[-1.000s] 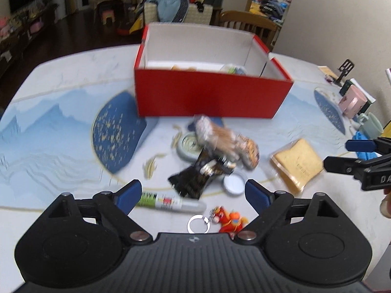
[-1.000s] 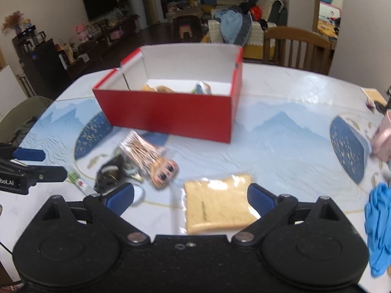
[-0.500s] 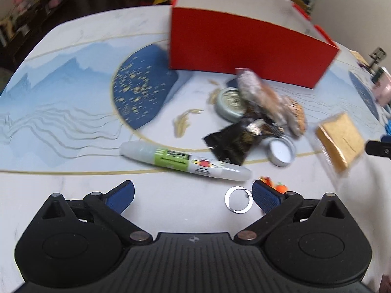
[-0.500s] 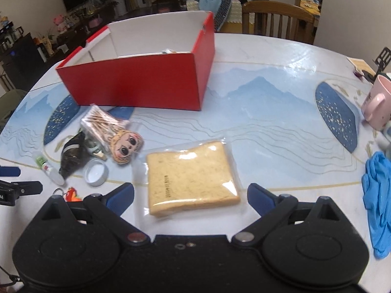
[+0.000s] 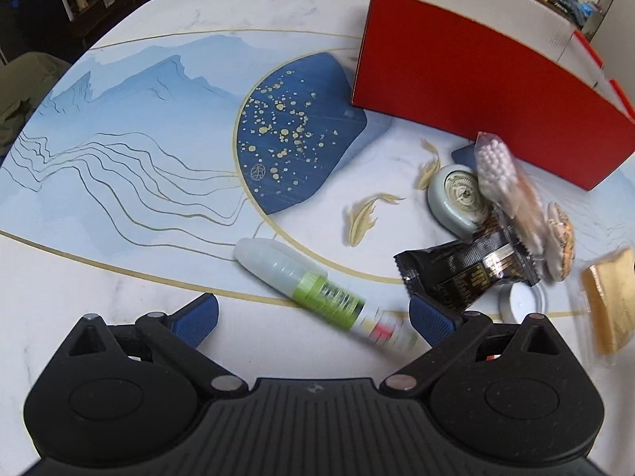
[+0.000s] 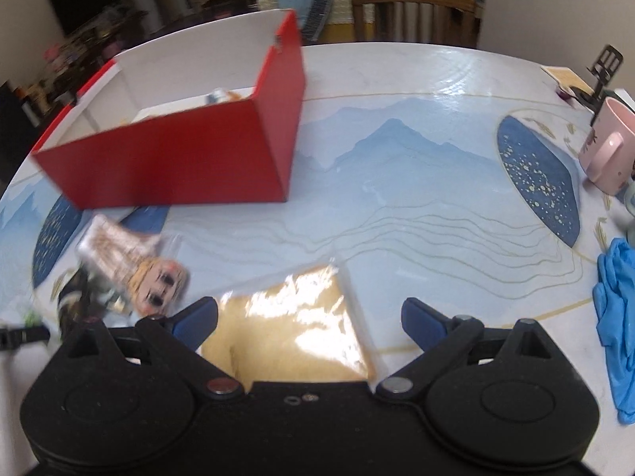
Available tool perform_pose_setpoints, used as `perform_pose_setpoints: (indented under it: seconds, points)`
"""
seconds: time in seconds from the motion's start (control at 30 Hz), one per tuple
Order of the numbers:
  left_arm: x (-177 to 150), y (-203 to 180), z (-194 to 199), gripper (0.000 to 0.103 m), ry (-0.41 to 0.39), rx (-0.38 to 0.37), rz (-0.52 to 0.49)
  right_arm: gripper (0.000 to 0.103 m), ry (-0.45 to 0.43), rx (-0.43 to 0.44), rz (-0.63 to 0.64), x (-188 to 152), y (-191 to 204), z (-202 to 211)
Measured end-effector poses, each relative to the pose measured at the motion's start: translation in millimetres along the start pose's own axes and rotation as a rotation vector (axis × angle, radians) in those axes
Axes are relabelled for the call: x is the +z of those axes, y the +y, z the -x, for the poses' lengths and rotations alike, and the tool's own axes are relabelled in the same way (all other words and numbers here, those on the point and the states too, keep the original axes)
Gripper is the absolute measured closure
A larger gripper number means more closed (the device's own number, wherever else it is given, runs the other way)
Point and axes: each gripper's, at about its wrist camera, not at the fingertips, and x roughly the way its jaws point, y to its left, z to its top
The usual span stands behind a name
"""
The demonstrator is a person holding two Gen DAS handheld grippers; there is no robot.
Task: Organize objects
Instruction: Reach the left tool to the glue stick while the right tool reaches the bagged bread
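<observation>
A red box (image 5: 476,91) with a white inside stands on the table; it also shows in the right wrist view (image 6: 190,158). My left gripper (image 5: 313,315) is open, low over the table, with a white and green glue tube (image 5: 313,289) lying between its fingers. Beside it lie a black packet (image 5: 464,273), a bag of cotton swabs (image 5: 504,182) and a round tin (image 5: 460,198). My right gripper (image 6: 309,317) is open over a bagged slice of bread (image 6: 293,325). A doll-face item (image 6: 158,281) lies to its left.
A pink mug (image 6: 607,146) and blue gloves (image 6: 619,317) are at the table's right edge. A small white lid (image 5: 524,301) lies near the black packet. A wooden chair (image 6: 412,12) stands behind the table. The printed table mat (image 5: 158,139) stretches to the left.
Both grippers have moved forward and down. The glue tube now lies between the left fingers and the bread between the right fingers. Both stay open.
</observation>
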Motion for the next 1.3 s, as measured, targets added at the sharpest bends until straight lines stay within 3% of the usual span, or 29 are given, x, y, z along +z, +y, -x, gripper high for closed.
perform_pose_setpoints:
  seconds: [0.37, 0.6, 0.9, 1.1, 1.3]
  points:
    - [-17, -10, -1, 0.000, 0.034, 0.008, -0.086, 0.004, 0.003, -0.150, 0.008, 7, 11, -35]
    - [-24, -9, 5, 0.000, 0.042, -0.001, -0.130, 0.004, 0.027, -0.099, 0.119, -3, 15, -28]
    - [-36, 3, 11, 0.000, 0.040, -0.004, -0.161, 0.003, 0.048, -0.085, 0.289, -46, 7, 2]
    - [-41, 9, 15, 0.000, 0.032, 0.005, -0.163, 0.002, 0.076, -0.093, 0.246, -64, -9, 12]
    - [-40, 4, 19, 0.000, -0.004, 0.027, -0.180, 0.001, 0.021, -0.074, 0.136, -60, -20, 39]
